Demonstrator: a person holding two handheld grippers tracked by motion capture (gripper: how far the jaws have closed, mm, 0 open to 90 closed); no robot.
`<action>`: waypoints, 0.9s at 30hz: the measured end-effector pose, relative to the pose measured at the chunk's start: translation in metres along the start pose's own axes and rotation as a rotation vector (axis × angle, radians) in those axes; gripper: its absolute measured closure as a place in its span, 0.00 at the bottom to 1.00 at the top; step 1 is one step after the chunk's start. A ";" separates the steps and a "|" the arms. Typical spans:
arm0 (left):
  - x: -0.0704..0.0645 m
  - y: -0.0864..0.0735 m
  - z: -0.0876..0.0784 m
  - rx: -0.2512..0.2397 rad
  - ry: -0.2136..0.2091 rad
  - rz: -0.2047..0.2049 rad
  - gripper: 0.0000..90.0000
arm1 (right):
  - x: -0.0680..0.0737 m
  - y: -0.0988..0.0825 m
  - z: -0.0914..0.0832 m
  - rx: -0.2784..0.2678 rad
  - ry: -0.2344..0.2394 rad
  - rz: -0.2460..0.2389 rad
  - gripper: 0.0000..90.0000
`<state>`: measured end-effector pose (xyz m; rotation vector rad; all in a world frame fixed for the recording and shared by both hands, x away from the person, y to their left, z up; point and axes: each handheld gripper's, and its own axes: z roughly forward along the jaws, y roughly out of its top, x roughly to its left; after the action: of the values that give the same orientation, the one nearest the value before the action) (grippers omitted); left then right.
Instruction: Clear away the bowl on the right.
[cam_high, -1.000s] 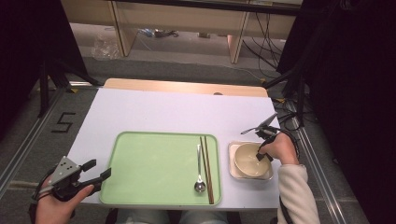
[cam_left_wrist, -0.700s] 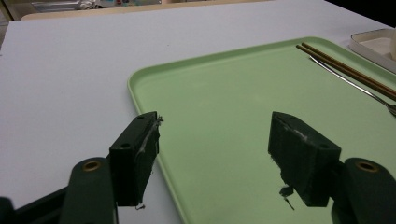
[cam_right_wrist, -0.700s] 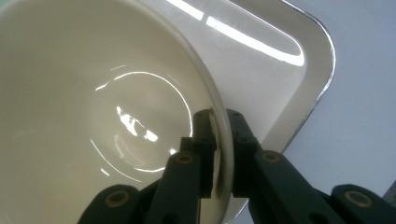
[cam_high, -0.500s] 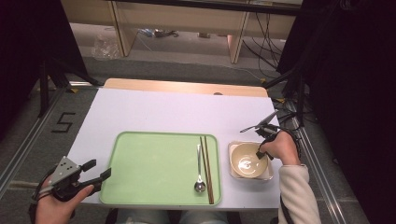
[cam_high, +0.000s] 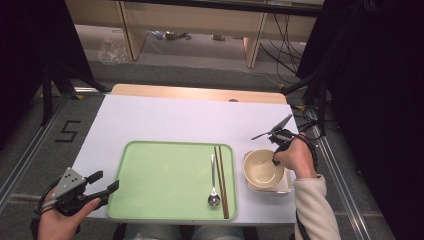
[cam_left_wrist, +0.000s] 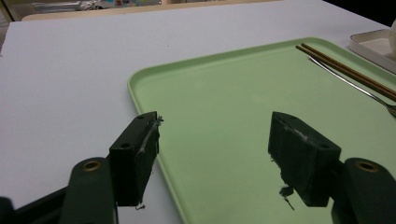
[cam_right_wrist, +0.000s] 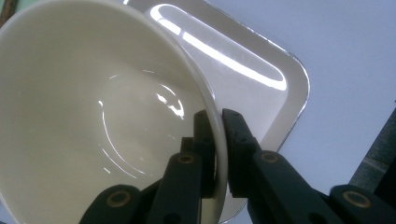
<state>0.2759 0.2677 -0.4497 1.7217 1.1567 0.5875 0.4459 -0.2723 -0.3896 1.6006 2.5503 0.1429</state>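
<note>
Cream round ceramic bowl (cam_high: 262, 169) tilts over the small white rectangular dish (cam_high: 287, 186), just right of the large pale-green plastic tray (cam_high: 160, 180) on the white table (cam_high: 165, 120). Right gripper (cam_right_wrist: 217, 140) pinches its rim, jaws having just closed. Left gripper (cam_high: 102, 184) hovers released by the tray's edge.
</note>
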 end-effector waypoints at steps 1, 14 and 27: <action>0.000 0.000 0.000 0.000 0.000 0.000 0.37 | 0.000 0.000 -0.003 0.001 -0.002 -0.014 0.95; 0.000 0.000 0.000 0.001 0.000 0.001 0.37 | 0.010 0.002 -0.016 -0.047 -0.012 0.000 0.95; 0.000 0.000 0.000 0.003 0.005 0.002 0.37 | 0.013 0.005 -0.019 -0.068 0.035 -0.025 0.95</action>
<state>0.2763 0.2674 -0.4496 1.7249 1.1597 0.5917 0.4415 -0.2589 -0.3711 1.5553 2.5604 0.2543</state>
